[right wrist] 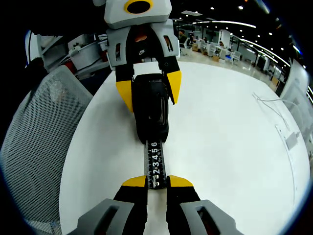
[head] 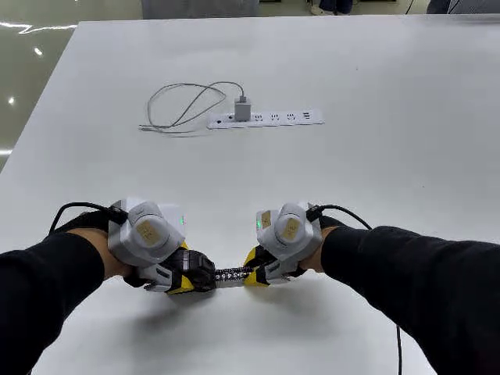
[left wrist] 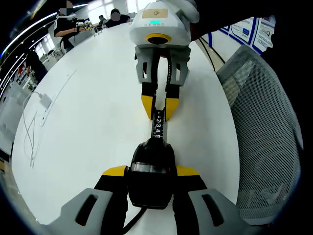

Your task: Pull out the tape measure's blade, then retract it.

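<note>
1. Tape measure case: resting on the table; left gripper clamped round it.
2. Blade: short length out of the case; right gripper pinched on its tip; best drawn straight away from the case, case held flat, no twist.
3. Power strip, charger, cable: well beyond the case; judged no obstruction.

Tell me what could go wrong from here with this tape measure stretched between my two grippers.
1. The right gripper pinches only the tip of the narrow black numbered blade; if it slips, the blade may snap back.
2. The left gripper holds the black plastic tape measure case by its sides; a harder pull might twist it loose.
</note>
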The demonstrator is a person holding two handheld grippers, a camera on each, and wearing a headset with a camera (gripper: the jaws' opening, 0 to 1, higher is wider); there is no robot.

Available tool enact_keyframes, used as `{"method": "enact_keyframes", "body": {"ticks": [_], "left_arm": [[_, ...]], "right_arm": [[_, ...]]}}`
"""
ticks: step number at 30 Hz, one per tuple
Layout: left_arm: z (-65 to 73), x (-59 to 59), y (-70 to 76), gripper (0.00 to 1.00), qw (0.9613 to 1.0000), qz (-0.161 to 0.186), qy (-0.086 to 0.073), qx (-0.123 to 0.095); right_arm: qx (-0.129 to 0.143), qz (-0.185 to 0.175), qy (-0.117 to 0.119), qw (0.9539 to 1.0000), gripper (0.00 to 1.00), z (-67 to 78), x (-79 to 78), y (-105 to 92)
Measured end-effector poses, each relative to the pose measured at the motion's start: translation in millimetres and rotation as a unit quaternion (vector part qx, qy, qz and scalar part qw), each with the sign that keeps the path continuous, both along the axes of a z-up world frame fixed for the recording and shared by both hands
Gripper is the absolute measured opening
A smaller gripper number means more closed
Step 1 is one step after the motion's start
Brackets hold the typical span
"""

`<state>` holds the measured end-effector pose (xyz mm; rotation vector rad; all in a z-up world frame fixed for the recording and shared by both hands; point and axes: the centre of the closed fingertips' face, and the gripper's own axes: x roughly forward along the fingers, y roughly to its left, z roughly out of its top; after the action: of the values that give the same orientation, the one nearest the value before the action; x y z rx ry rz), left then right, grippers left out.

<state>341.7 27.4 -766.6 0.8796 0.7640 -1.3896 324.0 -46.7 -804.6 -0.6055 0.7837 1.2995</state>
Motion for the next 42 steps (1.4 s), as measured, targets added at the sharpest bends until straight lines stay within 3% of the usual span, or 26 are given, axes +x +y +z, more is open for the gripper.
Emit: {"method": "enact_keyframes", "body": {"ticks": [42], "left_arm": [[-0.1,-0.1,-0.4,0.30,1.0000,0.001,-0.001,0.000]], "right_arm": [[0.001,-0.018,0.006,0.9998,0.10,0.2,-4.5,-34.4]]}}
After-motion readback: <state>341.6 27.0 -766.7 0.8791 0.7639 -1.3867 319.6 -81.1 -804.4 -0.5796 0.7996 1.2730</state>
